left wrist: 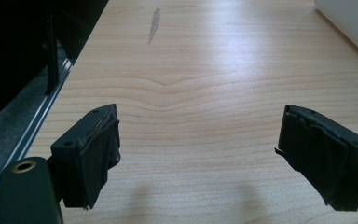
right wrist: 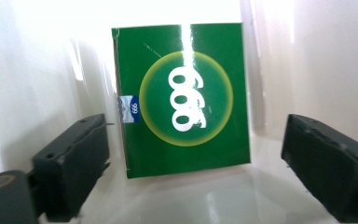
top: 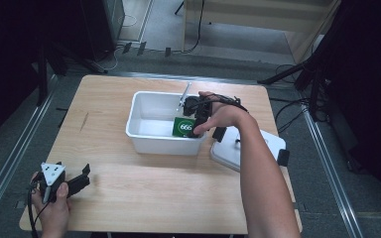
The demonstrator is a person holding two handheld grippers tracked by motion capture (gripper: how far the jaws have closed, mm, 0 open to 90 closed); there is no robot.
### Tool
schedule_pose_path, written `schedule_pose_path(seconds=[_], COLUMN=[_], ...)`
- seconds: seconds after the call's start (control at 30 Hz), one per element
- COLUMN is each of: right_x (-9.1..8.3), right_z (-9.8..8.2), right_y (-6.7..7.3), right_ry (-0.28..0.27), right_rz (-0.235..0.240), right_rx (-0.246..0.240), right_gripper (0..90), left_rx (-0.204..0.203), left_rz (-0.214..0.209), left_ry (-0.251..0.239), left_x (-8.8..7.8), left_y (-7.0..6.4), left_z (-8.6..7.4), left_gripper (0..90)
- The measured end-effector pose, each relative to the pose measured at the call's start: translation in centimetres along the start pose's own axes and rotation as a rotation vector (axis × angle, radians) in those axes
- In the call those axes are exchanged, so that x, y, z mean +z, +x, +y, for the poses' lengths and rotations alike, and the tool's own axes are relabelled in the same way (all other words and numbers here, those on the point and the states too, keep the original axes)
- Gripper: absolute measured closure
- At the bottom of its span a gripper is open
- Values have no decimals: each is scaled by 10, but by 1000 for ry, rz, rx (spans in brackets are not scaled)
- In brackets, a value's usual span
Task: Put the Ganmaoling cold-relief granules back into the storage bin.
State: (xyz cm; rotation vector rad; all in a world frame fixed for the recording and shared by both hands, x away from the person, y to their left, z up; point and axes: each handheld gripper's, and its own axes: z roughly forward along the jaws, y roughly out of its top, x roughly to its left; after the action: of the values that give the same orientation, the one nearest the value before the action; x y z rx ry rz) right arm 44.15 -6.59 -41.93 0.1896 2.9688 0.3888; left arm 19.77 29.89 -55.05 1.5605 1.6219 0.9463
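A green box (top: 183,127) printed with "666" in a yellow ring lies inside the white plastic tub (top: 149,138) at mid-table, near its right front corner. My right gripper (top: 198,116) reaches down into the tub over that box. In the right gripper view the green box (right wrist: 182,98) rests on the tub's white floor, and the right gripper (right wrist: 196,140) stands open with its pads apart from the box on both sides. My left gripper (top: 82,176) rests low over the table's front left corner. Its jaws are open with nothing between them (left wrist: 198,135).
The tub's white lid (top: 228,151) lies flat on the wooden table (top: 154,188) just right of the tub, under the person's right forearm. A thin grey rod (top: 184,94) leans on the tub's back rim. A tub corner (left wrist: 349,23) shows far right.
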Motion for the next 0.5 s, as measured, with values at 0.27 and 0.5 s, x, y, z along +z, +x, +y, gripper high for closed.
schedule_pose_path(seconds=[0.27, 0.5], right_x=[-26, -47], right_z=[-7, -21], right_y=[1, 6], right_ry=[-28, -42], right_rz=[-35, -64], right_rx=[30, 36], right_gripper=[0, 0], left_rx=[6, 9], left_rz=[4, 9], left_ry=[3, 1], left_x=[1, 2], left_y=[-1, -2], left_z=[0, 1], left_gripper=[131, 131])
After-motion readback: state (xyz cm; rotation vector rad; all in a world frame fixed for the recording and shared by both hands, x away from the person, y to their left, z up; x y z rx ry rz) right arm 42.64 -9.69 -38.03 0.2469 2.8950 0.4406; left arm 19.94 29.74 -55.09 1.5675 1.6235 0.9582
